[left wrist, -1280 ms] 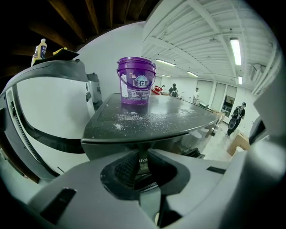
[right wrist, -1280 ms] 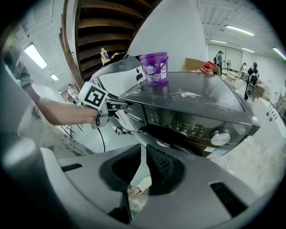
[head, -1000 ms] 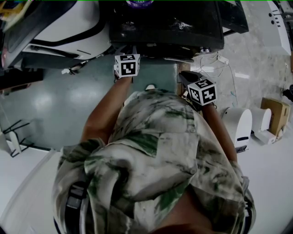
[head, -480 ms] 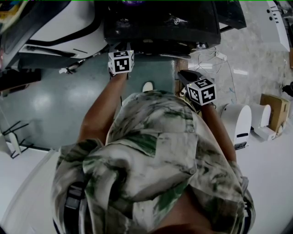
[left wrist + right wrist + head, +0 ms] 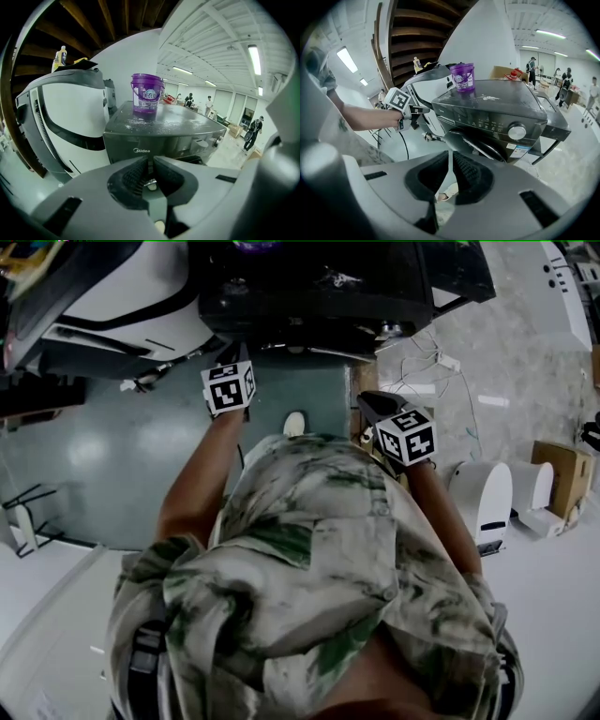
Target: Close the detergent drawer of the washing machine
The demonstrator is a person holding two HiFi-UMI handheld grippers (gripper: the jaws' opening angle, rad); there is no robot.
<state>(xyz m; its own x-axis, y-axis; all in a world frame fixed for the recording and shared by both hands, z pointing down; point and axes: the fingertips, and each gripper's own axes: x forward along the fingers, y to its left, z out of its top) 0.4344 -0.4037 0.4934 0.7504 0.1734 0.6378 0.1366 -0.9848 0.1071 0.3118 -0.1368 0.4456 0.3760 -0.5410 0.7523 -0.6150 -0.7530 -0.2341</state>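
The dark grey washing machine [image 5: 328,287] stands in front of me, with a purple bucket [image 5: 147,93] on its lid. Its detergent drawer front [image 5: 140,150], marked with the brand logo, sits at the panel's left end and looks flush with the panel [image 5: 487,123]. My left gripper [image 5: 151,161] is shut with nothing in it and hangs just off the drawer's front, apart from it [image 5: 412,111]. My right gripper [image 5: 450,157] is also shut and empty, held back in front of the round door [image 5: 478,145]. The head view shows the left gripper [image 5: 232,367] and the right gripper [image 5: 367,401] below the machine's front edge.
A large white unit [image 5: 65,117] stands directly left of the washer, with a bottle [image 5: 61,55] on top. White appliances [image 5: 487,493], a cardboard box [image 5: 561,470] and loose cables [image 5: 441,371] lie on the floor to the right. People [image 5: 255,129] stand far behind.
My left gripper has drawn back from the washer's front and moved left. The right gripper has shifted slightly left and stayed shut.
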